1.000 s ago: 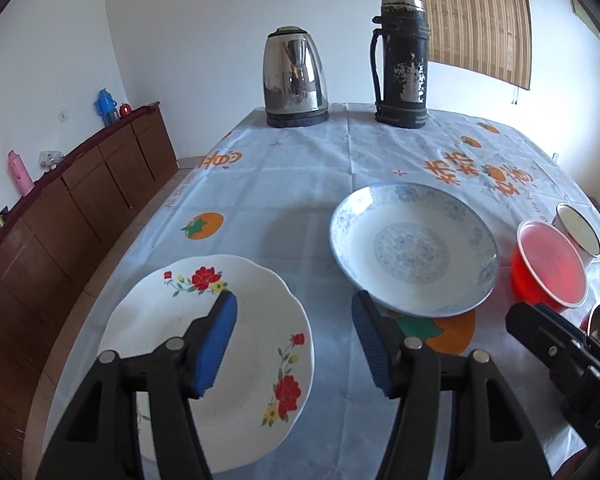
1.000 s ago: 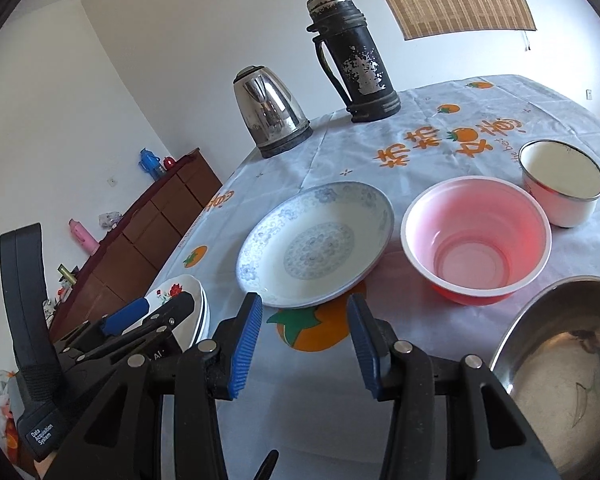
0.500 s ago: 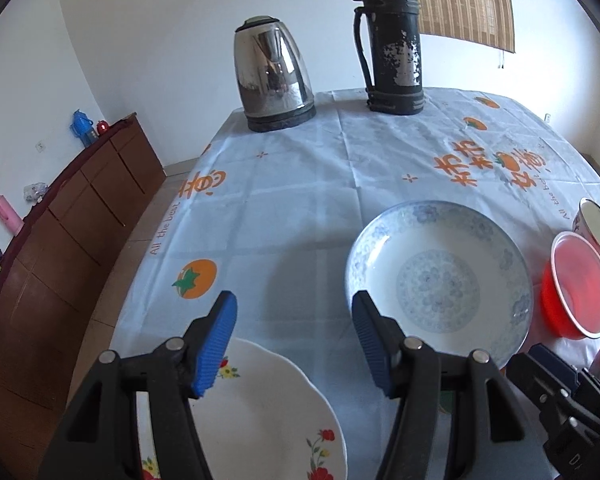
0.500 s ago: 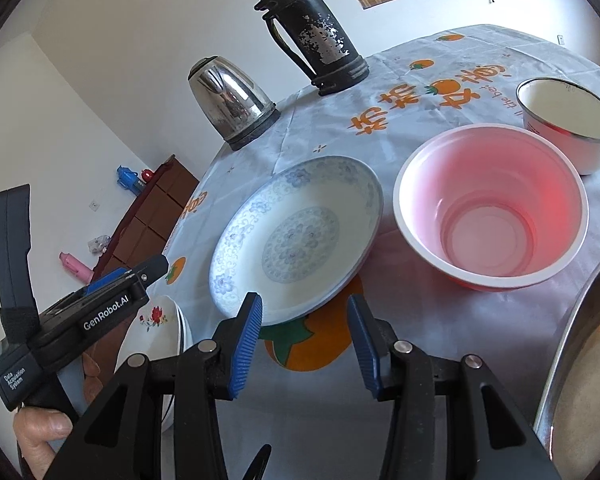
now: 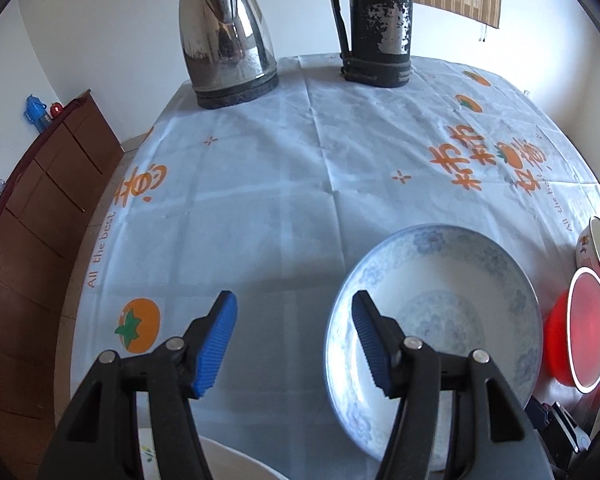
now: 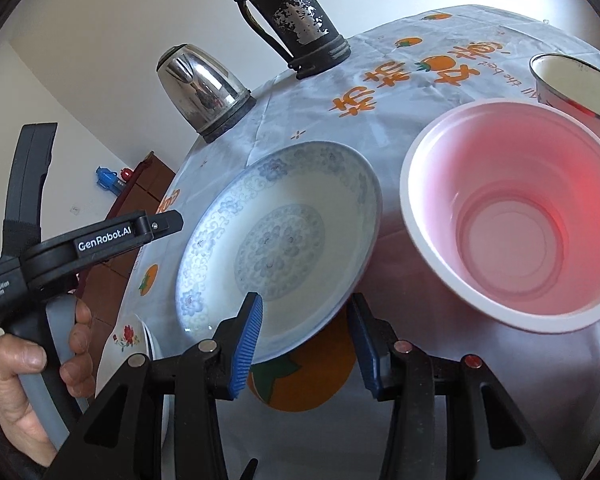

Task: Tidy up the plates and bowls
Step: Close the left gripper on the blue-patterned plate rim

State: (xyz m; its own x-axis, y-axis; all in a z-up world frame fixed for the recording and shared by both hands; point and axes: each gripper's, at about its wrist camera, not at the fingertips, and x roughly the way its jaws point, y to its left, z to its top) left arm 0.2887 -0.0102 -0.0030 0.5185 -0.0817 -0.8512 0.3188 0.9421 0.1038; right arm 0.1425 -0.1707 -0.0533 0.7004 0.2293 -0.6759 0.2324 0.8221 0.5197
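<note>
Right hand-held gripper: jaws apart, empty, straddling the near rim of the blue-patterned plate, pads not pressing yet. Left hand-held gripper: jaws apart, empty, over bare cloth beside the same plate. Plate sits on the counter, just beside the red bowl; flowered plate near the left edge. Step judged: reaching for the blue plate. Next: close on the rim, lift level, stack with the flowered plate
</note>
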